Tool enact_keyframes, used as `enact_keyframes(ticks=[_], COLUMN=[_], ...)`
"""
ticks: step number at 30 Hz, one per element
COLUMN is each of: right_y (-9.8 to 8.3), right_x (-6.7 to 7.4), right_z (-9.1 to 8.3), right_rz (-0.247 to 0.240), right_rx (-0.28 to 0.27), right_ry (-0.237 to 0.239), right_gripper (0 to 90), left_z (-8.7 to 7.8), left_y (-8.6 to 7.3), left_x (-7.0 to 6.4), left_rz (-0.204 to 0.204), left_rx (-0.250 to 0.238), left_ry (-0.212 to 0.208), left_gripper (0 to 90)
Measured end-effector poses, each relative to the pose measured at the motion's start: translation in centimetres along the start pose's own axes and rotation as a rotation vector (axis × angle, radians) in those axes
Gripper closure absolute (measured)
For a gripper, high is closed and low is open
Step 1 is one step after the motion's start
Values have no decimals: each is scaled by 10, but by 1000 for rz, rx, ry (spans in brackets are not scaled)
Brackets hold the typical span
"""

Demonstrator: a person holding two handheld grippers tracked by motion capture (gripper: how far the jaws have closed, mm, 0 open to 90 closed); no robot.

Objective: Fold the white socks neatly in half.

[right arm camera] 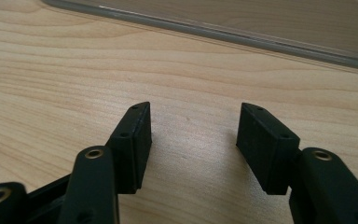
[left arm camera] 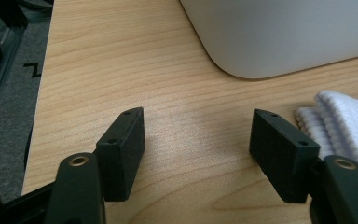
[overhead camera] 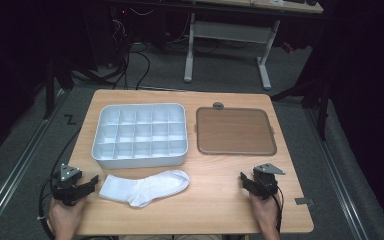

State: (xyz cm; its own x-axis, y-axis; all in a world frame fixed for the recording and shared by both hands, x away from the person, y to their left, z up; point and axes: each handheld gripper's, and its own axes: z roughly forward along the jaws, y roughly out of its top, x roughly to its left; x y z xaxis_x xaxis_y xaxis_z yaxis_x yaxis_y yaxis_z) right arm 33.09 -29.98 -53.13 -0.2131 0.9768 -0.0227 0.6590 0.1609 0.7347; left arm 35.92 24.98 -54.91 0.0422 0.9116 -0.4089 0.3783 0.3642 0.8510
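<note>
A white sock (overhead camera: 146,187) lies flat on the wooden table (overhead camera: 220,200) near the front, just below a white box of several compartments (overhead camera: 141,134). My left gripper (overhead camera: 92,184) rests at the table's front left, open, its jaws pointing toward the sock's cuff. In the left gripper view the gripper (left arm camera: 198,122) has bare wood between its jaws, the ribbed cuff of the sock (left arm camera: 340,128) just to the right and the box's rounded corner (left arm camera: 279,37) ahead. My right gripper (overhead camera: 244,181) sits at the front right, open and empty (right arm camera: 194,114).
A flat brown lid with a grey rim (overhead camera: 235,131) lies right of the box; its edge (right arm camera: 242,35) crosses the top of the right gripper view. A small grey piece (overhead camera: 304,202) sits near the table's right edge. Desk legs and cables stand on the floor beyond.
</note>
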Motion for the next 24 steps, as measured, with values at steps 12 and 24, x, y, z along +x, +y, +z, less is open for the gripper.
enact_keyframes(ticks=[12, 24], right_y=[0, 0], right_x=[1, 1], right_z=[0, 0], right_rz=[3, 2], right_rx=[4, 3], right_ry=[6, 10], right_gripper=[430, 419], left_z=[-1, 0], left_y=[2, 1], left_x=[1, 1], left_rz=[-32, -26], left_rx=[3, 4], left_ry=[-13, -19], left_gripper=[342, 326])
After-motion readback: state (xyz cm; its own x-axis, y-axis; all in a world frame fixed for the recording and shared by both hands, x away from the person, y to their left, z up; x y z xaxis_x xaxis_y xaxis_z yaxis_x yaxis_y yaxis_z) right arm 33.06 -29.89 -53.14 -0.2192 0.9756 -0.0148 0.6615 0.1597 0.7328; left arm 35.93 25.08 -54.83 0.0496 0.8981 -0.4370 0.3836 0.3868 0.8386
